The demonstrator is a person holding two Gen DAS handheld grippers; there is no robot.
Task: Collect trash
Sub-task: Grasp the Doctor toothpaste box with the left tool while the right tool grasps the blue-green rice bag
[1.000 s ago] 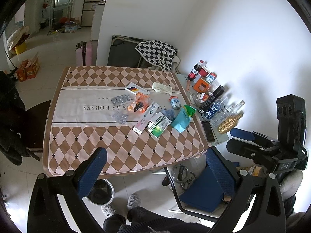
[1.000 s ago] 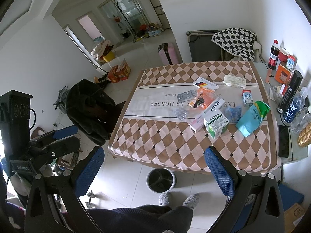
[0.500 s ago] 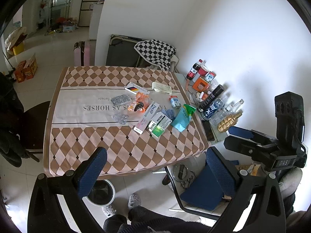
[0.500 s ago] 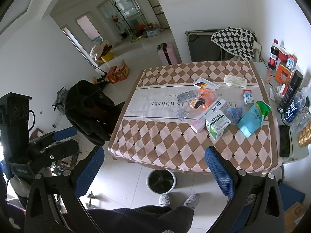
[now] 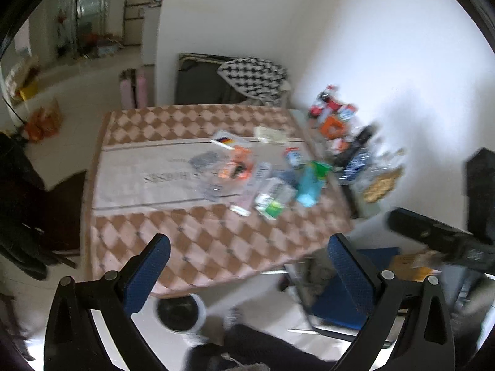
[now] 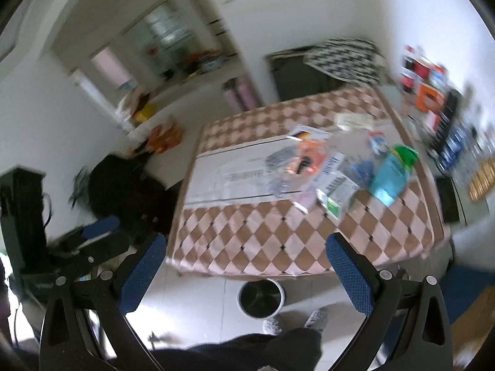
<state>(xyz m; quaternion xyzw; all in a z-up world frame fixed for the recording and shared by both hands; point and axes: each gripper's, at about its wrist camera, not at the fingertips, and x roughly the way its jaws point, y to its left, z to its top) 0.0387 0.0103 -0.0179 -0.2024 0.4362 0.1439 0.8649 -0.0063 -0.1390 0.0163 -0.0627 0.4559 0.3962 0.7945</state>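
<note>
Trash lies in a cluster on the checkered table (image 5: pixel 191 232) (image 6: pixel 241 241): an orange wrapper (image 5: pixel 236 167) (image 6: pixel 306 157), a green and white box (image 5: pixel 272 198) (image 6: pixel 335 191), a teal pouch (image 5: pixel 309 185) (image 6: pixel 391 176), blister packs (image 5: pixel 202 159) and small cartons. A small round bin (image 5: pixel 181 312) (image 6: pixel 261 298) stands on the floor at the table's near edge. My left gripper (image 5: pixel 247 262) and right gripper (image 6: pixel 246 262) are open and empty, held high and well short of the table. Both views are blurred.
Bottles and boxes (image 5: pixel 349 142) (image 6: pixel 445 117) crowd a side shelf at the table's right. A blue chair (image 5: pixel 349 293) stands at the near right. A black coat on a chair (image 6: pixel 123 185) is at the left. A folded cot with checkered cloth (image 5: pixel 247 80) is behind the table.
Both grippers have moved forward toward the table, which now looks larger and blurred. Both stay open and empty.
</note>
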